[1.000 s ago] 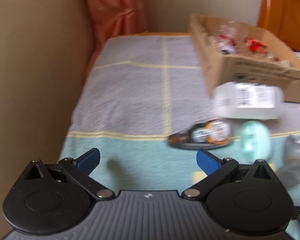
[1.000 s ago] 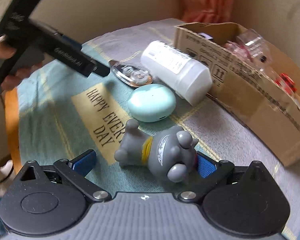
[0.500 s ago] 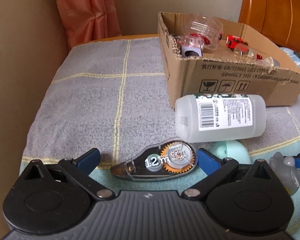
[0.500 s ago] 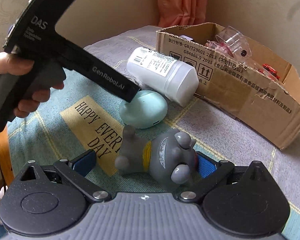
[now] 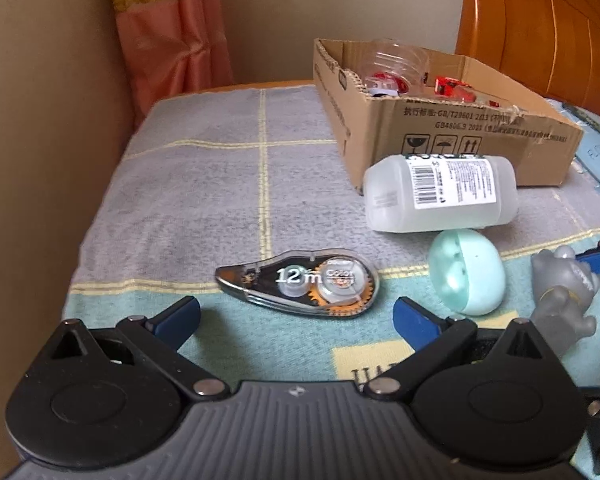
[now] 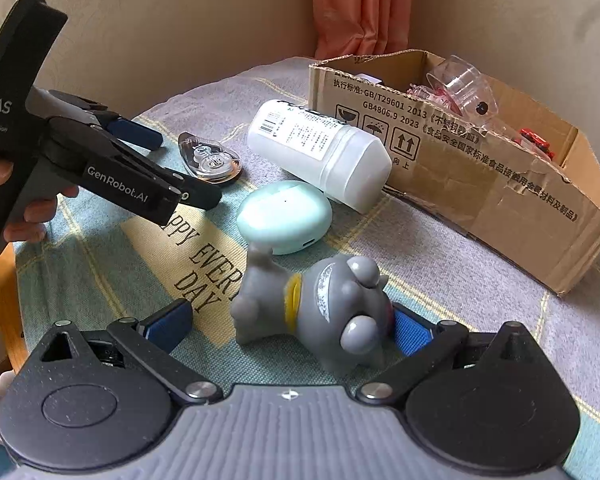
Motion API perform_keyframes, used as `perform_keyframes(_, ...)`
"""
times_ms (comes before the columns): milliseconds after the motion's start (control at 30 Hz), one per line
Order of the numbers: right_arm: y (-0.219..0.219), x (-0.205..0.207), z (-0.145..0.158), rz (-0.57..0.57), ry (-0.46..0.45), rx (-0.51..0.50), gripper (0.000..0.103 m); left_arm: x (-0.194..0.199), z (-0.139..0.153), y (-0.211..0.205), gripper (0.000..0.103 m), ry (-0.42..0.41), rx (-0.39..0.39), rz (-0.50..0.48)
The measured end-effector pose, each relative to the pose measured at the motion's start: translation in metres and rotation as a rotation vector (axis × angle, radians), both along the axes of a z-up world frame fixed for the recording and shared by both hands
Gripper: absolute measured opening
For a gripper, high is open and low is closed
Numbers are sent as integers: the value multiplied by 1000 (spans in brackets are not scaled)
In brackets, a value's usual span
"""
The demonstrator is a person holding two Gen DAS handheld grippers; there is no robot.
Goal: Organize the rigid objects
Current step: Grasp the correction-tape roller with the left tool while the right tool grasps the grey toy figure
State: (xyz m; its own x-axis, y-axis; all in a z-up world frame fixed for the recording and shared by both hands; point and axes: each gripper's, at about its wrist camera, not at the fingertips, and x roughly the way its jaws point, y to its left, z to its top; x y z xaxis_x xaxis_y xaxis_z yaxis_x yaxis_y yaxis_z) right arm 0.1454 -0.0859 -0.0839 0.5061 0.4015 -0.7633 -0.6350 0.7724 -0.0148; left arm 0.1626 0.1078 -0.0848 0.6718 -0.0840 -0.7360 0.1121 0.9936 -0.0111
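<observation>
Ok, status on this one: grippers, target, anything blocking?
Left gripper open, lined up on correction tape. Right gripper open, straddling grey toy figure. Cardboard box behind; white bottle lying against it.

Correction tape dispenser [image 5: 300,282]: clear teardrop case, black/orange inner wheel, "12 m" print, flat on the towel-covered table, towards its left edge, tip pointing left. White plastic bottle [image 5: 440,194]: barcode label, on its side, touching the front wall of the cardboard box [image 5: 480,136]. Mint-green oval case [image 5: 466,272]: closed, just beside the bottle on its near side. Grey rubber toy figure [image 6: 320,304]: yellow collar, lying on its back, legs up, near the table's front edge, just beside the green case. Box: open top, near the far right corner, holds clear plastic containers and red items.
</observation>
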Motion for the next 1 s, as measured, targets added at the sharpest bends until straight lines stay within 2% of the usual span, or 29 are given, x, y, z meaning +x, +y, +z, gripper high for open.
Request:
perform_keyframes(800, -2, 6, 1, -43, 6, -6, 103, 19, 0, -7, 100, -4, 0, -15)
perform_keyframes(1000, 3, 8, 6, -48, 9, -12, 89, 20, 4, -7, 89, 3, 0, -17)
